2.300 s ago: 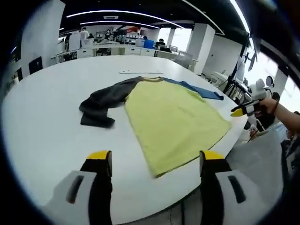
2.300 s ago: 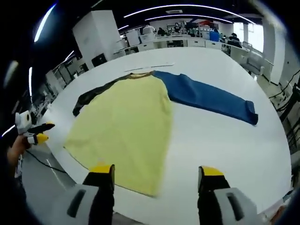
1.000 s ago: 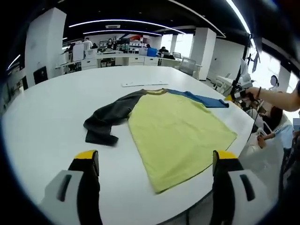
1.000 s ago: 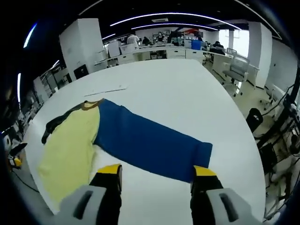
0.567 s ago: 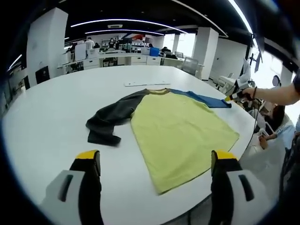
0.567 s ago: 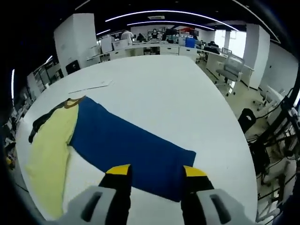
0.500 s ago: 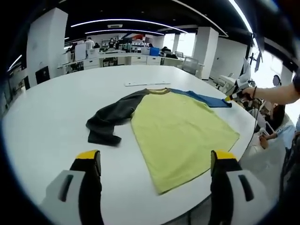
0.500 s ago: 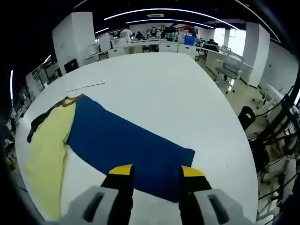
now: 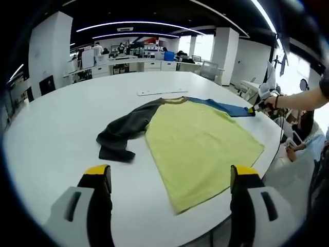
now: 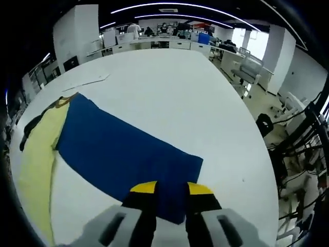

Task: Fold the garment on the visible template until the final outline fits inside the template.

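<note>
Right hand-held gripper [image 10: 167, 193] low — pinching blue sleeve [image 10: 128, 154].

The garment [image 9: 200, 139] lies spread on the table [image 9: 51, 139], one sleeve [image 10: 123, 154] reaching toward the table's edge.

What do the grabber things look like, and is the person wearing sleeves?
The left gripper and right gripper each have two light grey bodies ending in black fingers with yellow tips. The person's forearm is bare below a dark sleeve edge.
</note>
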Available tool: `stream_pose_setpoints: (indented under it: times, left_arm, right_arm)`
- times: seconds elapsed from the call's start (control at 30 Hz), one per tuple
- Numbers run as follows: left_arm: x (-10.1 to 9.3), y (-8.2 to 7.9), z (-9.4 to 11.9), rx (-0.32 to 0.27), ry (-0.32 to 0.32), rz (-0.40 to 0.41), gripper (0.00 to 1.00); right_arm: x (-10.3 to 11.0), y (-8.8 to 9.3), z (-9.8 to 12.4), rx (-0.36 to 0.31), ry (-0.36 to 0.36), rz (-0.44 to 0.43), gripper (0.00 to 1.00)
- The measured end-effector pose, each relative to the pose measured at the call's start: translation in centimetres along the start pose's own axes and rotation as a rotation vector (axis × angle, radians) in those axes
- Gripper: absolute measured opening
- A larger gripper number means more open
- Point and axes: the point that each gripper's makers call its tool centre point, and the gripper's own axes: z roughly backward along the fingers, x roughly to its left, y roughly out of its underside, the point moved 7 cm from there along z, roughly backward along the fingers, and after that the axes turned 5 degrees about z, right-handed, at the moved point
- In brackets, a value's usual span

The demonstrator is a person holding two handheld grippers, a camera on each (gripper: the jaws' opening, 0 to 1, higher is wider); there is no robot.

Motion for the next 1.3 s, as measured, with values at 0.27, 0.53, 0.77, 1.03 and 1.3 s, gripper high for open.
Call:
stream_pose_setpoints:
  times: [0.27, 0.53, 0.77, 1.03, 1.3]
  left_arm:
    - [0.2, -0.2, 0.3, -0.002, -0.014, 0.000, 0.94]
    - [0.1, -0.3, 0.4, -0.010, -0.007, -0.002, 0.95]
    - [-0.1, -0.8, 0.7, -0.022, 0.006, -0.014, 0.95]
    - [-0.2, -0.5, 0.9, -0.021, 0.023, -0.009, 0.96]
    - [-0.3, -0.5, 1.0, -0.018, 0.025, -0.009, 0.95]
  right_arm:
    - [-0.9, 0.1, 0.1, 0.014, 0.034, -0.026, 0.00]
    - [-1.1, 0.0, 0.5, 0.023, 0.046, -0.037, 0.00]
    - [-0.9, -1.4, 1.4, -0.003, 0.058, -0.010, 0.00]
    - [-0.2, -3.5, 2.1, -0.030, 0.042, -0.003, 0.00]
    - [1.4, -5.4, 2.6, -0.058, 0.008, 0.016, 0.00]
